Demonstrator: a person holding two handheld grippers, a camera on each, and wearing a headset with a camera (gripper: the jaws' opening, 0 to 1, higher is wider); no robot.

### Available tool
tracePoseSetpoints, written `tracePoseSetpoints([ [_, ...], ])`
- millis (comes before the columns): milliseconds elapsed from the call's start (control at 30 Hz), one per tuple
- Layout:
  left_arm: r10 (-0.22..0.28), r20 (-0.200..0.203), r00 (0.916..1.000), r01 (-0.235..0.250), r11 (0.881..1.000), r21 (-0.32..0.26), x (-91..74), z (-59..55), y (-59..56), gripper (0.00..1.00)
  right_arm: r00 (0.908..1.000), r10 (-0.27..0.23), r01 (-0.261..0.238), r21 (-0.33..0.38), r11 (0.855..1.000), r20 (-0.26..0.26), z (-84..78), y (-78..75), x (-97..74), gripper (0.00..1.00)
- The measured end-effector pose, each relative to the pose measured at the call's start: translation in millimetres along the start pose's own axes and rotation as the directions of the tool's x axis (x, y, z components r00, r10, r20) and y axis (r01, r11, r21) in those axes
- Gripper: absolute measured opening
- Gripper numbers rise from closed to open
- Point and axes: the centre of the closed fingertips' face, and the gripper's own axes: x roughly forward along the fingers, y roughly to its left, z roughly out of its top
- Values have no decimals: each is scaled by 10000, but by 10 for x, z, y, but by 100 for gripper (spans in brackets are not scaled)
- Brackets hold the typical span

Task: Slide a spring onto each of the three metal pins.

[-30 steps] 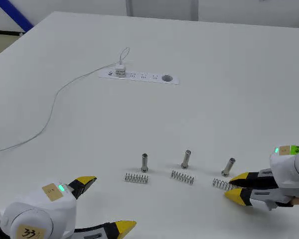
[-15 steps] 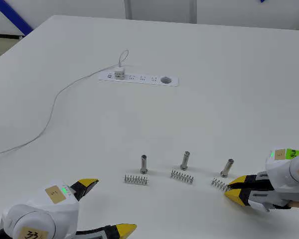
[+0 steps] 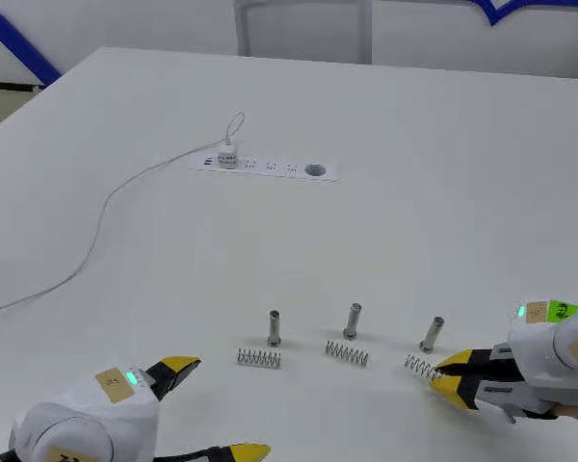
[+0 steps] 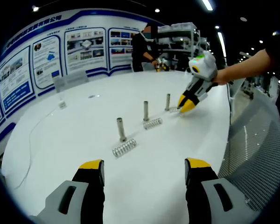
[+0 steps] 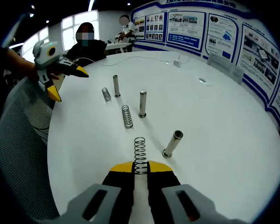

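Right claw (image 5: 140,170) is closed on the near end of the right spring (image 5: 140,148). That spring lies flat on the surface (image 3: 414,221), right of the middle pin (image 3: 352,320) and just beside the right pin (image 3: 432,334). Left claw (image 4: 144,164) is wide open and empty, well left of the middle pin. Middle spring (image 3: 347,353) and left spring (image 3: 259,358) each lie beside a pin; none is threaded yet.

My read on handling: thin wire, very light, soft lengthwise. Squeeze hard and it squashes or pings out. Held by the end, it'll likely droop. Grip lightly across the coils nearer mid-length, keeping the bore open. Pins may tip if nudged.
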Motion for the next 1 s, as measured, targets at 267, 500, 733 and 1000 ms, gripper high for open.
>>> tracePoseSetpoints([
  [267,-111,434,9990,111,9999,-2,4,111,2,69,9984,315,-285,-630,9976,470,222,252,-151,10],
  [500,-451,991,9941,454,9990,-5,68,322,-47,66,9933,650,-530,-1241,9909,951,534,503,-234,10],
  [733,-1703,1352,9761,1665,9853,388,180,581,-266,56,9883,1075,-835,-2063,9749,1083,776,731,-261,10],
  [1000,-3137,1182,9421,2916,9409,1724,243,814,-474,54,9802,1422,-967,-2933,9511,1381,1076,924,-332,10],
])
